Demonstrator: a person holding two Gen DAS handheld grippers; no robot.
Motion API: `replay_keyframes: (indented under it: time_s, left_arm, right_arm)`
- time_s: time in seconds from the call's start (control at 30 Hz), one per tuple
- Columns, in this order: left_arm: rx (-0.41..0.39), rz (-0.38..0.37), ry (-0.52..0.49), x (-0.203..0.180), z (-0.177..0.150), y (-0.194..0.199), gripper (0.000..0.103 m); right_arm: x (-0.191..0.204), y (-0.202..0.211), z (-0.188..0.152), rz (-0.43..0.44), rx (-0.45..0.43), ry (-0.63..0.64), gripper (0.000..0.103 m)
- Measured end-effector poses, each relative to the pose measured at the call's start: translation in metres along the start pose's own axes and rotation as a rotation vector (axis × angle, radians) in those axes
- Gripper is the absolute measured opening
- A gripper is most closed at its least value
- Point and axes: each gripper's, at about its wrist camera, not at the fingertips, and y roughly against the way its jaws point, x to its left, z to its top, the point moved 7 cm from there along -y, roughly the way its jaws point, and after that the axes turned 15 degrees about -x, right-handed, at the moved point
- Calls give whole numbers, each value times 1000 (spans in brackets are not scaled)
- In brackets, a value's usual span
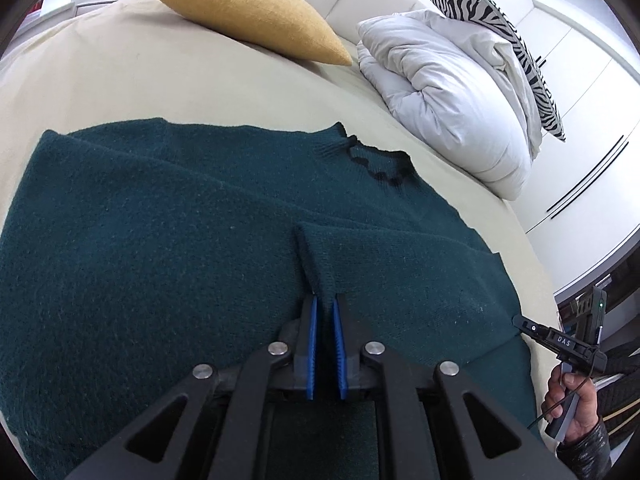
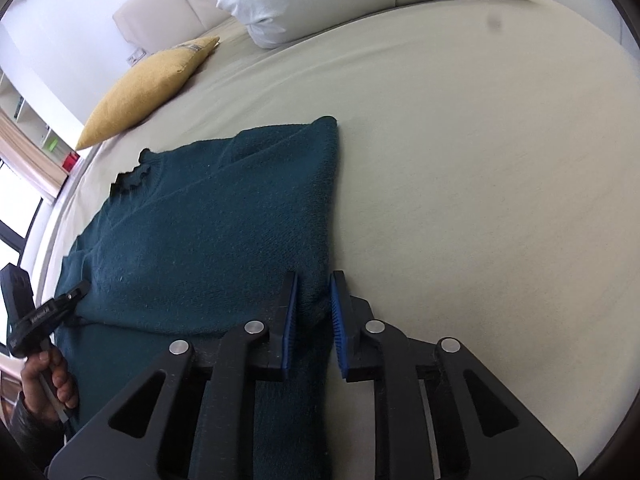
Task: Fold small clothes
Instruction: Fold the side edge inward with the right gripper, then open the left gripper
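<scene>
A dark teal knit sweater (image 1: 160,240) lies on a beige bed sheet (image 1: 100,80), its black-trimmed collar (image 1: 376,164) toward the pillows. My left gripper (image 1: 325,304) is shut on a folded sleeve cuff (image 1: 316,256) lifted a little off the sweater's body. In the right wrist view the sweater (image 2: 208,232) lies left of centre. My right gripper (image 2: 314,280) has its blue-padded jaws closed in around the sweater's right bottom corner edge (image 2: 316,300), gripping the fabric. Each gripper shows at the edge of the other's view.
A mustard cushion (image 1: 244,8) and a folded white duvet (image 1: 448,88) with a zebra-print pillow (image 1: 500,32) lie at the head of the bed. The bare sheet (image 2: 480,160) stretches right of the sweater. A white wardrobe (image 1: 580,120) stands beyond the bed.
</scene>
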Motion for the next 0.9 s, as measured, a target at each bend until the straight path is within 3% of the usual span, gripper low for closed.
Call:
replay_keyframes:
  time_s: [0.1,0.17,0.23,0.33,0.5,0.57,0.63,0.7,0.83,0.9]
  left_arm:
    - [5,34,-17,-4,3,6,18]
    - [-24,85,-31,-4,10,19,32]
    - [-119,142,-59,-8,23,41,50]
    - [-180,129,-173,-34,35,45,52]
    - [-63,124,-278,-55,21,-16,53]
    - [3,150,-299,-44,6,-37,53]
    - [-33,108,-299,-42,5,-34,53]
    - [-28,76,-284,-39,6,-31,52]
    - [-33,41,-253,-34,7,-31,52]
    - [-39,44,-266,-34,6,-31,52]
  right_arm:
    - [2,13,5,-60,-22,3,27]
    - [9,21,15,-66,-63,11,27]
    - [22,31,26,-40,-107,33,27]
    - [51,25,38,69,-116,37,27]
    - [84,-16,42,214,-76,-31,27]
    - [81,-38,36,224,-16,-86,27]
    - [65,-54,29,182,0,-114,26]
    - [47,-55,27,253,-26,-206,17]
    - [-9,-41,38,146,-118,-387,14]
    - [-17,-31,43,103,-141,-394,16]
